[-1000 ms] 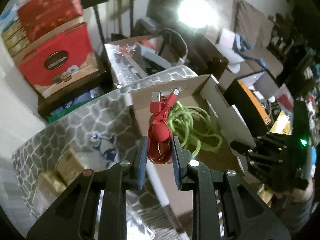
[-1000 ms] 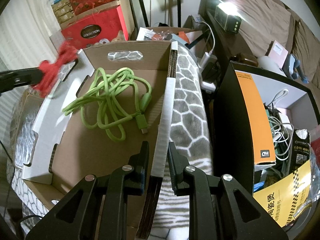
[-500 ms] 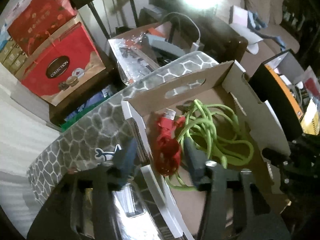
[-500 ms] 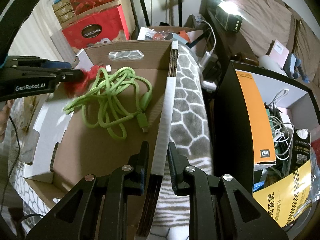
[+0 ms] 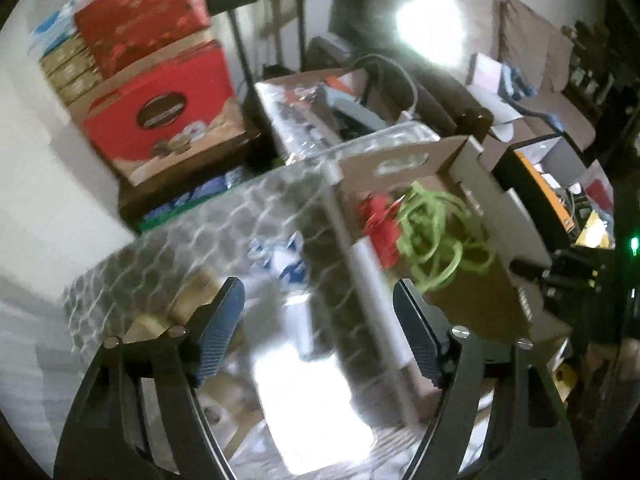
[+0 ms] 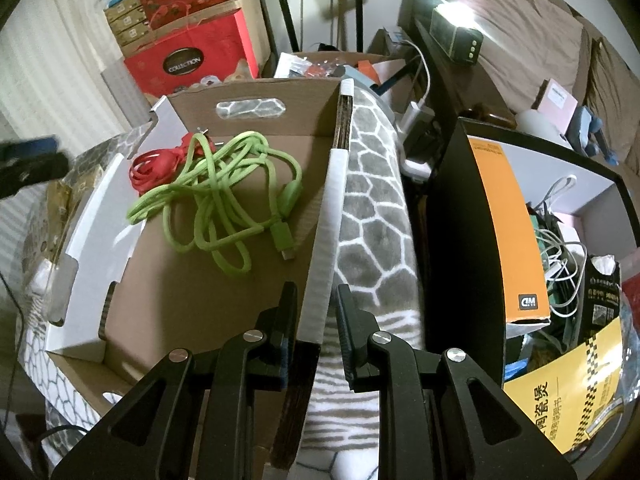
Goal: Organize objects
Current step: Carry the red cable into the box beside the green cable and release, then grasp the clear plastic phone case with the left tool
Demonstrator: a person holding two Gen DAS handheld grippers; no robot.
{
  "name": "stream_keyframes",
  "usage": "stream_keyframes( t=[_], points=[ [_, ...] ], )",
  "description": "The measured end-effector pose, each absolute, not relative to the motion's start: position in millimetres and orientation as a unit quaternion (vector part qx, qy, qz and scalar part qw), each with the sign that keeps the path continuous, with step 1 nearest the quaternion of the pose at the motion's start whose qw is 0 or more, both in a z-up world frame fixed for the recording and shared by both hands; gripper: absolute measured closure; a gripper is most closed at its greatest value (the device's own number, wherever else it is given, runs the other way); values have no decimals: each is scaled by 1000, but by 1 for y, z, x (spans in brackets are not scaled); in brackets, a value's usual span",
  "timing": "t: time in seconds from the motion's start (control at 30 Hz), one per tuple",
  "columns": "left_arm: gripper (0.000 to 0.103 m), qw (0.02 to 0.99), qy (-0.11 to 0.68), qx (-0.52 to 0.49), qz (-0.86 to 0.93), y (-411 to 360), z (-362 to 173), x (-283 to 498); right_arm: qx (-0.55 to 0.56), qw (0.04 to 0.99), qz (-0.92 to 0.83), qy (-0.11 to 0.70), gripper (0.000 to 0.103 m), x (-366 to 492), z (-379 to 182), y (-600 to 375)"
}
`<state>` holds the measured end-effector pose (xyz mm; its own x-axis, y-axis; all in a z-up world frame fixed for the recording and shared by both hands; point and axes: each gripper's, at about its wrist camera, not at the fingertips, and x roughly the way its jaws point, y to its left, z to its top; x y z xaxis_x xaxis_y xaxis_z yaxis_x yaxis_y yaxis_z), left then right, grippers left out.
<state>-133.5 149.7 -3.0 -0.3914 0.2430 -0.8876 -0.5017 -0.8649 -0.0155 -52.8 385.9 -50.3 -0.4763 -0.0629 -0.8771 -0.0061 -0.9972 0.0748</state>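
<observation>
The left gripper [image 5: 318,322] pointed steeply downward, its jaws opening wide with nothing held between the blue pads [image 5: 222,330]. The right gripper [image 6: 318,322] also tilted steeply down, its jaws drawn close and clamped on a thin upright edge.

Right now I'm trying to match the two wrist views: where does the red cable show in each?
Left wrist: red cable right of centre, inside the cardboard box, left of the green cable.
Right wrist: red cable upper left, at the box's far left corner.
Shared landmark: the green cable touching it.
</observation>
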Motion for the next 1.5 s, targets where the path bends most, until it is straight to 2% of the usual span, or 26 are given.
stream_keyframes(
  t=[0.33,0.73,0.93,1.13,1.3,1.4,1.5],
  points=[
    [29,195,78,-543,813,81,-41,-117,511,15,-859,-30,83,-53,-50,386],
    [33,205,54,-553,806,74,-56,-115,519,12,-854,-21,82,-59,-56,383],
    [50,198,61,-554,806,81,-62,-121,518,7,-855,-5,87,-59,-57,380],
    [68,192,74,-553,807,89,-67,-125,506,15,-861,45,87,-55,-58,372],
    [92,194,73,-555,806,92,-68,-127,492,53,-865,78,87,-46,-58,364],
    [99,193,69,-554,807,90,-68,-126,492,66,-863,95,87,-41,-59,356],
    [99,193,59,-551,810,85,-66,-125,501,60,-860,75,87,-41,-60,360]
  ],
)
